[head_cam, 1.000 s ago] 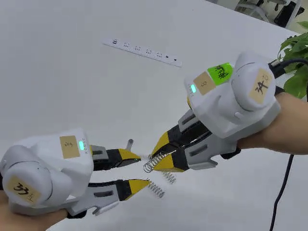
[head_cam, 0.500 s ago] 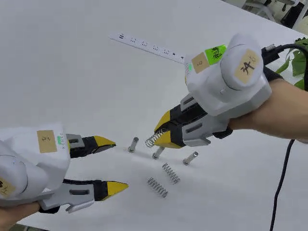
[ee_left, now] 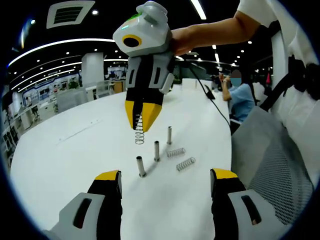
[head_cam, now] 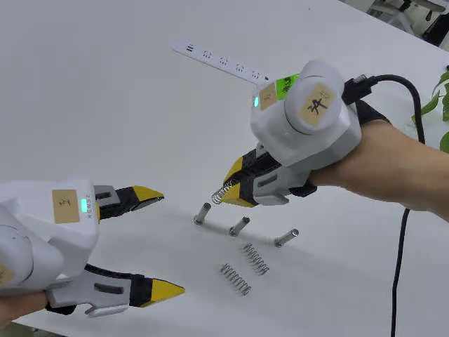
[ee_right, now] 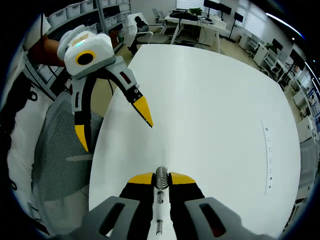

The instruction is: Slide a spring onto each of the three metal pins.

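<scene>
Three short metal pins stand in a row on the white table: left pin (head_cam: 202,213), middle pin (head_cam: 239,226), right pin (head_cam: 285,237). My right gripper (head_cam: 228,191) is shut on a spring (head_cam: 223,192) that hangs just above and slightly right of the left pin (ee_left: 141,166). In the right gripper view the spring (ee_right: 161,176) sits between the yellow tips, with a pin (ee_right: 160,196) below it. Two loose springs (head_cam: 255,258) (head_cam: 235,279) lie in front of the pins. My left gripper (head_cam: 160,242) stands wide open to the left, holding nothing.
A white power strip (head_cam: 221,63) lies at the far side of the table. A black cable (head_cam: 400,232) trails from the right gripper. A grey mesh chair (ee_left: 280,165) stands past the table's near edge. A green plant leaf (head_cam: 442,105) shows at the right.
My left gripper has drawn back to the left, away from the right gripper, and stands wider open. The right gripper has carried its spring up from the loose springs to above the pins.
</scene>
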`<state>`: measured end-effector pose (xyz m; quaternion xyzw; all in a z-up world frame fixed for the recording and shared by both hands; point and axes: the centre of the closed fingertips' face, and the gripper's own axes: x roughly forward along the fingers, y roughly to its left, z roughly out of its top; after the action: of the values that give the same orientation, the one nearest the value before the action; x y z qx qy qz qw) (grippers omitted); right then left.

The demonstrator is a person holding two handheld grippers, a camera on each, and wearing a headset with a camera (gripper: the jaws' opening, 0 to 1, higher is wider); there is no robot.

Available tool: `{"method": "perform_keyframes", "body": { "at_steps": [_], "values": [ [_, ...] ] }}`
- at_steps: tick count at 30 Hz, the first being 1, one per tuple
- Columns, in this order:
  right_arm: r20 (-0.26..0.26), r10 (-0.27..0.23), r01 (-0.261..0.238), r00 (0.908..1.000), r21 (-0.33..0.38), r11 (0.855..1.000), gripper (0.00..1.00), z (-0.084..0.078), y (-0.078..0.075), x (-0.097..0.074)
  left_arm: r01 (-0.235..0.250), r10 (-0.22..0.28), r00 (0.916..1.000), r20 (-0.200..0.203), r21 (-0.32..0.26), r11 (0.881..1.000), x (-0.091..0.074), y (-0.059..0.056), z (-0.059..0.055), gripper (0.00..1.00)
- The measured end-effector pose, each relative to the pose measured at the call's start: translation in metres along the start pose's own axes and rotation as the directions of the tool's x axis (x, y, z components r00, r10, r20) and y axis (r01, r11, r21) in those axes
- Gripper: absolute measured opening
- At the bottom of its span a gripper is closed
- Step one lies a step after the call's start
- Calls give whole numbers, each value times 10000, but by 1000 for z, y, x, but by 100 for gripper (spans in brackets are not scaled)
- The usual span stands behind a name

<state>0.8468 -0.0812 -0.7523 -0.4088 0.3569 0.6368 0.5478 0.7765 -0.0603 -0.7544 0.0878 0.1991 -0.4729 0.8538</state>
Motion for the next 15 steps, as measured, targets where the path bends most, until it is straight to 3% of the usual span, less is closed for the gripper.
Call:
{"method": "perform_keyframes", "body": {
  "at_steps": [3,15],
  "values": [
    [-117,29,-30,9999,-11,10000,12,0,-2,6,36,-28,9998,212,-375,9993,0,0,1,78],
    [-443,165,-162,9989,67,9998,12,-6,-4,20,23,44,9977,677,-994,9950,0,2,1,85]
  ]
}}
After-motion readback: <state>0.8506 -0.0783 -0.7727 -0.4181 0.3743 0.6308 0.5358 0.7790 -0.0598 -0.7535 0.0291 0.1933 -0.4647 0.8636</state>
